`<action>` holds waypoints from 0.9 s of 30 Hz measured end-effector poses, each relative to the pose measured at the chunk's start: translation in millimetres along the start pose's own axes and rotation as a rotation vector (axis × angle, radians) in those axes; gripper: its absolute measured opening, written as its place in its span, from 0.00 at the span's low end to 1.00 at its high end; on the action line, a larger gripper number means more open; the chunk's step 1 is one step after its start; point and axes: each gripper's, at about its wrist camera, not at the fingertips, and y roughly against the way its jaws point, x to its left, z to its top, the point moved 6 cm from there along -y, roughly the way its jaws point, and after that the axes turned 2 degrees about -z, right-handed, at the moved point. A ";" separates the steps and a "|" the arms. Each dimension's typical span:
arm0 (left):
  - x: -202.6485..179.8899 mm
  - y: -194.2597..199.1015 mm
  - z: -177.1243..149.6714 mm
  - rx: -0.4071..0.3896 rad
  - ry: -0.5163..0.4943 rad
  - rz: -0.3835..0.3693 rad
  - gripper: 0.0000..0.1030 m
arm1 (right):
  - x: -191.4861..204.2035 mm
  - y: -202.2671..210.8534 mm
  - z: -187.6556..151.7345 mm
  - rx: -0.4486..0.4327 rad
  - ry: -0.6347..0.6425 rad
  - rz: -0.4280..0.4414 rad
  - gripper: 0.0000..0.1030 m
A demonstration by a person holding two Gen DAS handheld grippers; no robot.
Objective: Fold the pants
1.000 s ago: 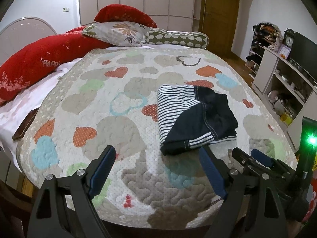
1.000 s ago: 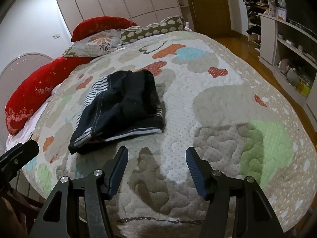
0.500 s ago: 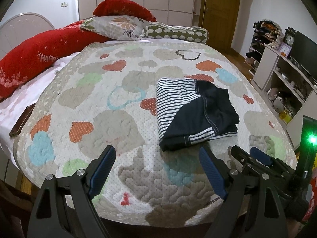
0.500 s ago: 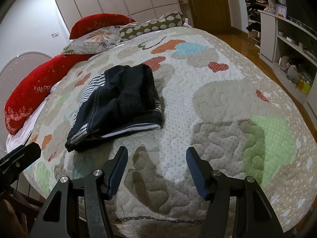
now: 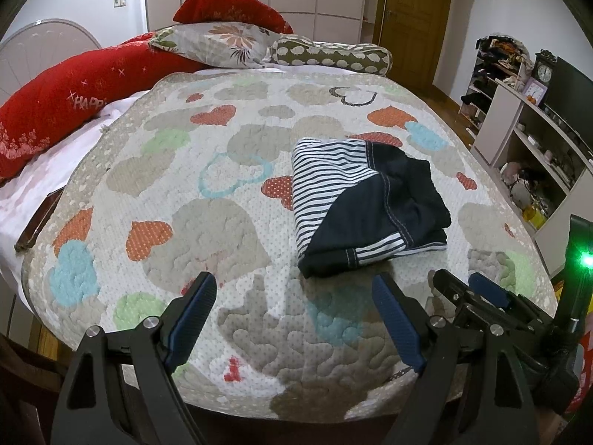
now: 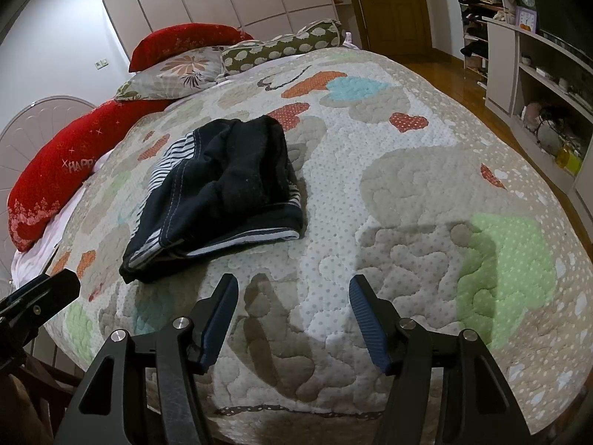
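Your pants point(image 5: 365, 204) lie folded in a compact bundle on the bed point(image 5: 207, 230), on the heart-patterned quilt, toward the side nearest the shelving unit point(image 5: 533, 170). The bundle shows a striped panel on its left and dark navy fabric with pale stitching on its right; a striped hem runs along the near edge. In the right wrist view the same bundle point(image 6: 218, 193) sits ahead and to the left of your tool.

Your left gripper point(image 5: 294, 289) has its fingers spread wide, with only quilt between them. The right-hand finger tip point(image 5: 385, 293) stands just short of the bundle's near edge and does not touch it. Your right gripper point(image 6: 292, 289) is also parted, somewhat narrower, empty, and poised over bare quilt beside the bundle's near right corner. Neither tool grips cloth.

Your right gripper also appears at the lower right of the left wrist view point(image 5: 481, 293), close alongside the left one.

At the head of the bed lie a red bolster point(image 5: 74, 92), a floral pillow point(image 5: 218, 42) and a spotted green cushion point(image 5: 330, 57).
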 end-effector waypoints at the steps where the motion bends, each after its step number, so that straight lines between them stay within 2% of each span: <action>1: 0.2 -0.7 -0.5 0.002 0.001 0.000 0.83 | 0.0 -0.4 -0.2 0.001 0.000 0.000 0.65; 27: 6.4 -13.2 -5.7 0.050 0.026 -0.029 0.83 | -0.6 -4.0 -5.0 0.001 0.005 -0.004 0.67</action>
